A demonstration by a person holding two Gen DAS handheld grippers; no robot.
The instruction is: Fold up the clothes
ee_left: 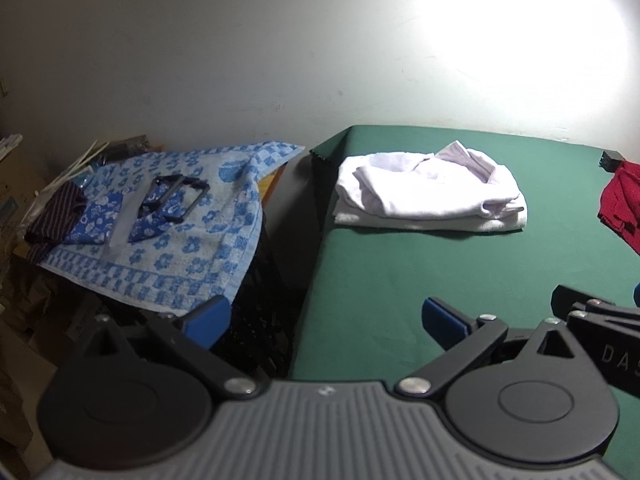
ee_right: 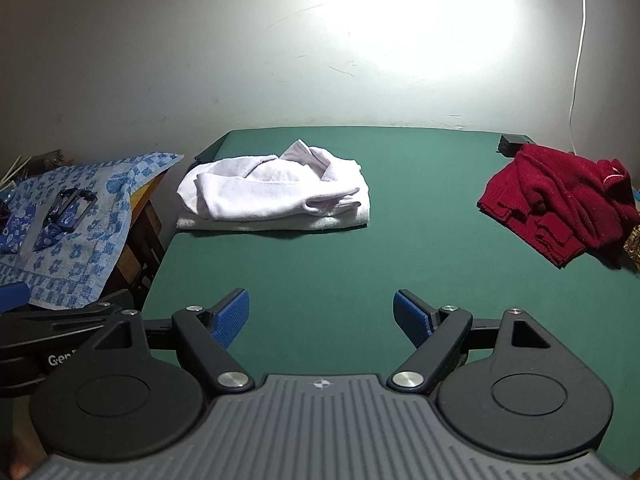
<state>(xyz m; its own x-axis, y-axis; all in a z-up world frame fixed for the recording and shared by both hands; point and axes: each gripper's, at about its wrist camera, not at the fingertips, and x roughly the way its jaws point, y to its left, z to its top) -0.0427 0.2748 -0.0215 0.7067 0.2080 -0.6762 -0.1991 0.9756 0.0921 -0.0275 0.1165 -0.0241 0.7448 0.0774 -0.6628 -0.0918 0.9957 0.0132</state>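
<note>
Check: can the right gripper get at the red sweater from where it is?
Probably yes. The right gripper is open and empty, and only bare green table lies between it and the crumpled red sweater ahead to its right.

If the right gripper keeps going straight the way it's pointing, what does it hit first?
Probably nothing at once: the open right gripper faces bare green table. Further along that line lies the right end of the white clothes, and behind them the wall; depth is hard to judge.

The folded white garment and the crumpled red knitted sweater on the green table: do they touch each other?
Apart. The right wrist view shows the folded white garment at the left and the crumpled red knitted sweater at the right, with bare green table between them.
</note>
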